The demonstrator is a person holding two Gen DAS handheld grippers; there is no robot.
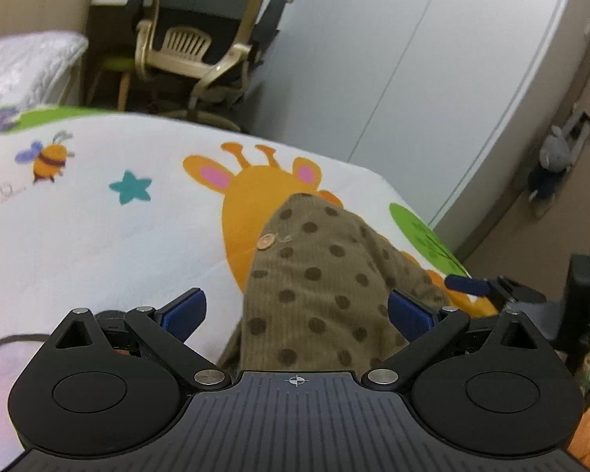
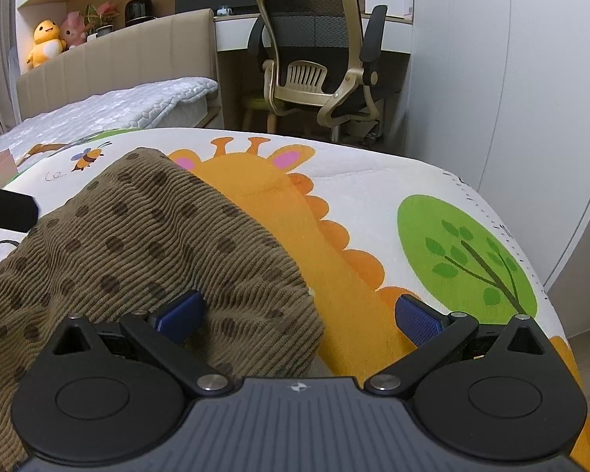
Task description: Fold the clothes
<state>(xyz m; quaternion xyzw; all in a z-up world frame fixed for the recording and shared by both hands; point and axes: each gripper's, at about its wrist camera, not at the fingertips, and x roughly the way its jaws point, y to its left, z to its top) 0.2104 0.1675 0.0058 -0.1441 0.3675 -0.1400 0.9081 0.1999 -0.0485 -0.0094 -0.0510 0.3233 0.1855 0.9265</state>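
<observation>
The left wrist view looked forward from low and close over the printed quilt, along its gripper's fingers, tilted so the room leaned; the right wrist view looked the same way, just as near, but sat level; both faced the office chair at the far side; both shared the brown dotted garment, the giraffe print and the green tree print at right.
</observation>
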